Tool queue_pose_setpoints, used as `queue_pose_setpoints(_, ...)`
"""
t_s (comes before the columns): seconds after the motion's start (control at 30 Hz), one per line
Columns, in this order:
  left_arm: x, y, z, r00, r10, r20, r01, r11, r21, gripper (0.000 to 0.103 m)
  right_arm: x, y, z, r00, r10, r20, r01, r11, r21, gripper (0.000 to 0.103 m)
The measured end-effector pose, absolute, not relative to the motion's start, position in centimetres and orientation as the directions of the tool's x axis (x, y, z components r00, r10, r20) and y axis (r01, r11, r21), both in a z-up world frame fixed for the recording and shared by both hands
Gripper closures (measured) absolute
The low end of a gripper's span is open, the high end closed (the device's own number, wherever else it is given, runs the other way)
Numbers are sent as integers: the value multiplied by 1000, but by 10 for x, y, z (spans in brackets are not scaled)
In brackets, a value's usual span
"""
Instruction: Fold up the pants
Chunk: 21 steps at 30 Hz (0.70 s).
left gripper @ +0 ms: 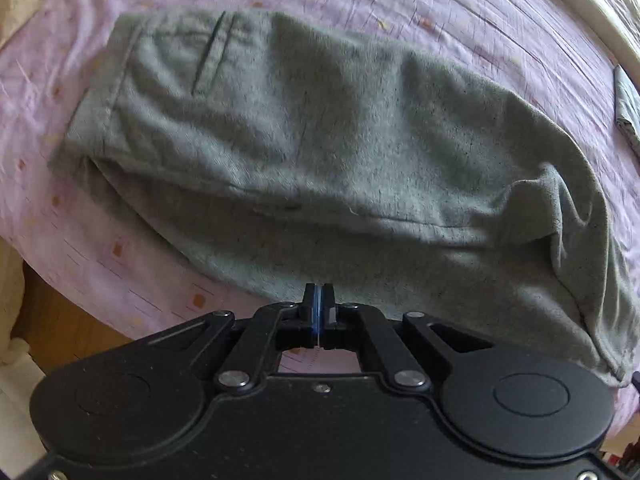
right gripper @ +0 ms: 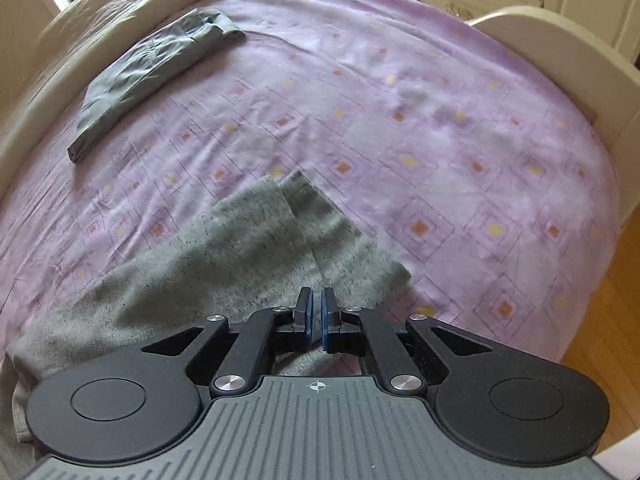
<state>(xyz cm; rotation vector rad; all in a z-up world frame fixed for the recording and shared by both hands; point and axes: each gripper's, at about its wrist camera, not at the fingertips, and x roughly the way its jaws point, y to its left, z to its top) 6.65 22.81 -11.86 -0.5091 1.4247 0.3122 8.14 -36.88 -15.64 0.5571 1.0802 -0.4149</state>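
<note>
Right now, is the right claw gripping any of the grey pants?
No: the right claw hangs over the grey pants, its blue pads nearly together with nothing between them.

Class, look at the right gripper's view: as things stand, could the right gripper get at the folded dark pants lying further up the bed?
Probably yes. The right gripper, empty with its jaws nearly together, hovers over the grey pants. Only bare purple bedspread lies between it and the folded dark pants, though it must travel across and open first.

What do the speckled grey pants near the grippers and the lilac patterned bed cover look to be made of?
Speckled grey pants: soft, matte woven or brushed fabric, perhaps flannel-like; fuzzy surface with dark flecks, rounded limp folds. Lilac patterned bed cover: thin, smooth woven cloth, probably cotton; fine creases, printed squares, faint sheen. Blur leaves the weave unclear.
</note>
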Motion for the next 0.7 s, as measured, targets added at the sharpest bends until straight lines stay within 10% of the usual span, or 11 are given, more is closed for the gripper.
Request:
queue_pose_setpoints(0.13, 70, 218, -125, 166, -107, -980, -552, 814, -183, 52, 85, -368, -150, 442, -22, -897, 549, 797, 251, 96)
queue_pose_setpoints(0.23, 79, 209, -127, 224, -88, -971, -568, 797, -204, 43, 84, -369, -147, 448, 24, -894, 555, 777, 299, 97)
queue_pose_setpoints(0.63, 105, 225, -171, 237, -136, -962, -761, 589, -271, 41, 72, -343, -149, 434, 71, -898, 553, 766, 328, 96)
queue_pose_setpoints(0.7, 106, 231, -165, 263, -101, -959, -772, 575, -272, 56, 69, -342, -151, 435, 82, -897, 571, 745, 346, 96)
